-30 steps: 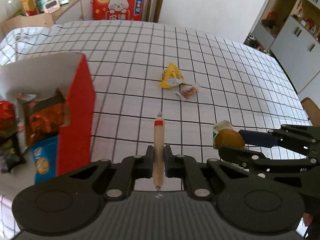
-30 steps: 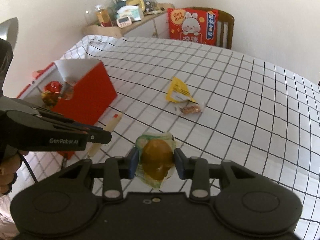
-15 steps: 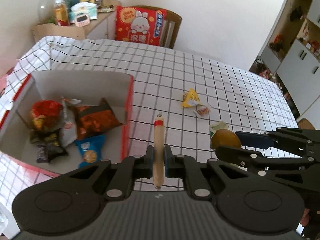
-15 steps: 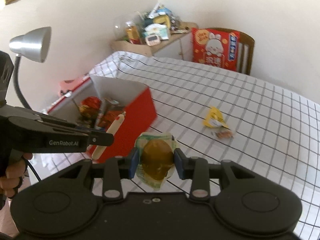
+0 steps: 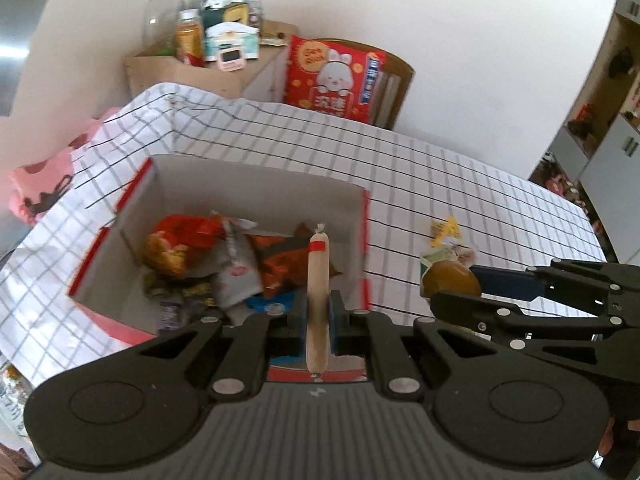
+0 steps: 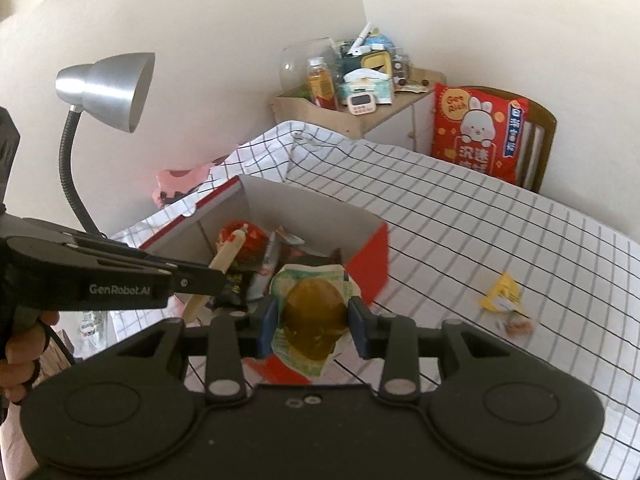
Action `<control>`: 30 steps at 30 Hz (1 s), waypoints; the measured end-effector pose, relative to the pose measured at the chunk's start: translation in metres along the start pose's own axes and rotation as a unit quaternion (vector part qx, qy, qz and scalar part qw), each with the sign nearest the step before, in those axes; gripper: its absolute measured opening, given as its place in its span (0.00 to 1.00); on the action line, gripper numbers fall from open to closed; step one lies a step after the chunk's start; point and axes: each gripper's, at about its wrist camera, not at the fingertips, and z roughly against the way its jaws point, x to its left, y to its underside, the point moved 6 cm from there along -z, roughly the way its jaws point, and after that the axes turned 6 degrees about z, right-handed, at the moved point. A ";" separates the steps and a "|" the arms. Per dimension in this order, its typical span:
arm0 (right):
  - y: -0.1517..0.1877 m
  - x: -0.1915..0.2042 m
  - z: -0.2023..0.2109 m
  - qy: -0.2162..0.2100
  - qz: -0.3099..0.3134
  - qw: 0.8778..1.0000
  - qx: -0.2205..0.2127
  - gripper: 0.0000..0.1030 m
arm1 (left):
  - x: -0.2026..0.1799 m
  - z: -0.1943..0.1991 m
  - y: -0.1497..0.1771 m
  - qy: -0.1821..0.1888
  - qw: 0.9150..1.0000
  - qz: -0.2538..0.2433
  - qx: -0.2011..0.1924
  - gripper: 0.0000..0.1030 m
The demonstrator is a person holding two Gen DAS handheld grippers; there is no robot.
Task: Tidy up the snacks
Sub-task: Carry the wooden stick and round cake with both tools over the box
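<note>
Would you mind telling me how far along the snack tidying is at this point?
Done: several snack packets already lie in the red box. In hand: the left gripper is shut on a sausage stick over the box, and the right gripper is shut on a wrapped brown snack. Left: a yellow packet and a small wrapper on the checked tablecloth.

White walls [image 6: 248, 12]; silver desk lamp [image 6: 108, 88]; wooden chair [image 6: 542, 136]; cluttered side cabinet [image 6: 352, 116].
</note>
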 end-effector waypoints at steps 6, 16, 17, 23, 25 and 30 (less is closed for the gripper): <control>-0.011 0.018 -0.027 0.001 0.004 1.000 0.011 0.35 | 0.040 -0.006 -0.011 -0.020 1.000 0.016 0.004 0.10; -0.019 0.039 -0.088 0.030 0.023 0.998 0.052 0.36 | 0.108 -0.044 -0.029 -0.073 0.996 0.033 0.031 0.10; -0.018 0.040 -0.095 0.034 0.025 0.998 0.056 0.36 | 0.113 -0.049 -0.030 -0.078 0.996 0.034 0.036 0.10; -0.010 0.044 -0.129 0.049 0.029 0.994 0.093 0.36 | 0.138 -0.082 -0.029 -0.103 0.992 0.036 0.070 0.10; -0.007 0.043 -0.138 0.057 0.031 0.993 0.103 0.36 | 0.142 -0.092 -0.028 -0.106 0.991 0.034 0.079 0.10; 0.001 0.044 -0.152 0.064 0.037 0.989 0.125 0.36 | 0.146 -0.111 -0.021 -0.110 0.988 0.030 0.105 0.10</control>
